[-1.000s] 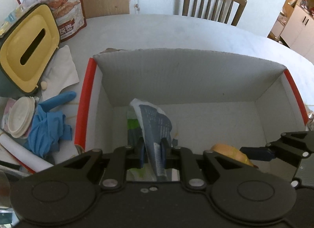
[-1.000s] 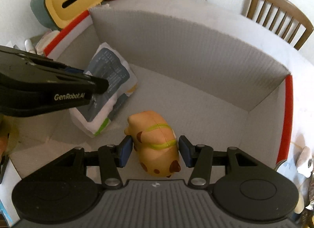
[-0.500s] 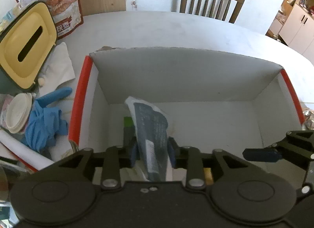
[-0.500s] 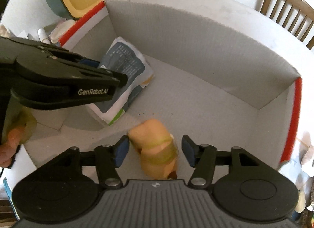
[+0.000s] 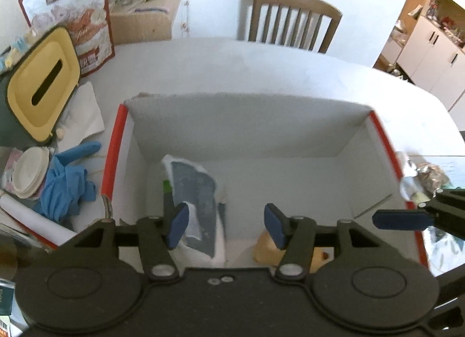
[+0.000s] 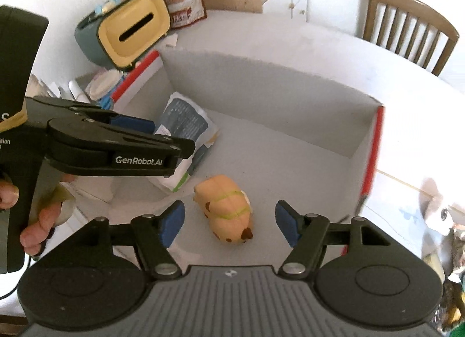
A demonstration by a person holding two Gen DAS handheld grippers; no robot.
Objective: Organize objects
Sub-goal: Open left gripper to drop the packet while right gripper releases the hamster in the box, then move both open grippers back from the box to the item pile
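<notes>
Both your hand-held grippers stand open over the white cardboard box (image 6: 290, 110) with red-edged side walls.
Left hand-held gripper (image 5: 226, 228), jaws just opened, hangs over the blue-and-white pouch (image 5: 197, 200) by the left wall; right hand-held gripper (image 6: 229, 225), likewise opening, straddles the tan squishy toy (image 6: 226, 209) untouched; floor rightward lies bare.

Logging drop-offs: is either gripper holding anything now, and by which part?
Nothing held. Left gripper is open above the pouch; right gripper is open above the toy.
</notes>
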